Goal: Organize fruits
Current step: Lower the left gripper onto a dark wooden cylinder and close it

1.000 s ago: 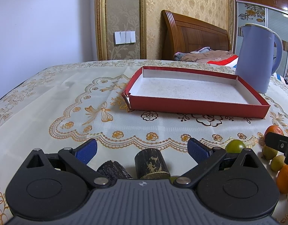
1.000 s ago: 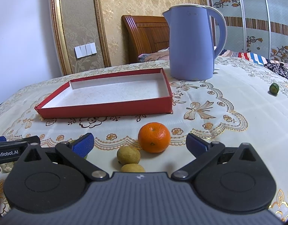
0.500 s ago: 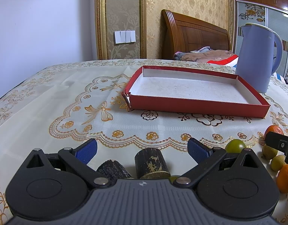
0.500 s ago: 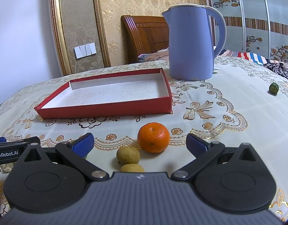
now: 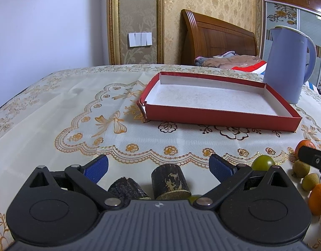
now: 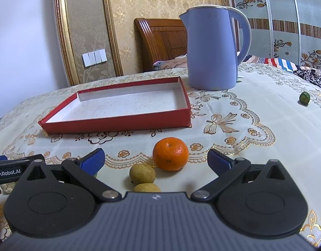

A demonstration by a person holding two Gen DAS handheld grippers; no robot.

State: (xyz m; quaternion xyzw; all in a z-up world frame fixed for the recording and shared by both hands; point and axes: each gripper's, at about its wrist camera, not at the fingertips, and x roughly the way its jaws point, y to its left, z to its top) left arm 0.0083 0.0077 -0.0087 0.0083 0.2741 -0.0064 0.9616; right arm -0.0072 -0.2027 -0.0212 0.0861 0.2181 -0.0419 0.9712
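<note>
A shallow red box (image 5: 223, 116) (image 6: 118, 123) with a white floor lies empty on the tablecloth. My left gripper (image 5: 158, 165) is open above two dark cylinder pieces (image 5: 169, 179), with a green fruit (image 5: 262, 162) just right of it. My right gripper (image 6: 155, 159) is open; an orange mandarin (image 6: 170, 153) and two small yellow-brown fruits (image 6: 142, 173) lie between its fingers, untouched. In the left wrist view a second mandarin (image 5: 318, 196) and small yellow-green fruits (image 5: 301, 168) sit at the far right.
A tall blue kettle (image 6: 214, 50) (image 5: 287, 62) stands behind the box's right end. A small dark green fruit (image 6: 304, 98) lies alone far right. A wooden headboard (image 5: 218, 37) and bedding rise beyond the table's far edge.
</note>
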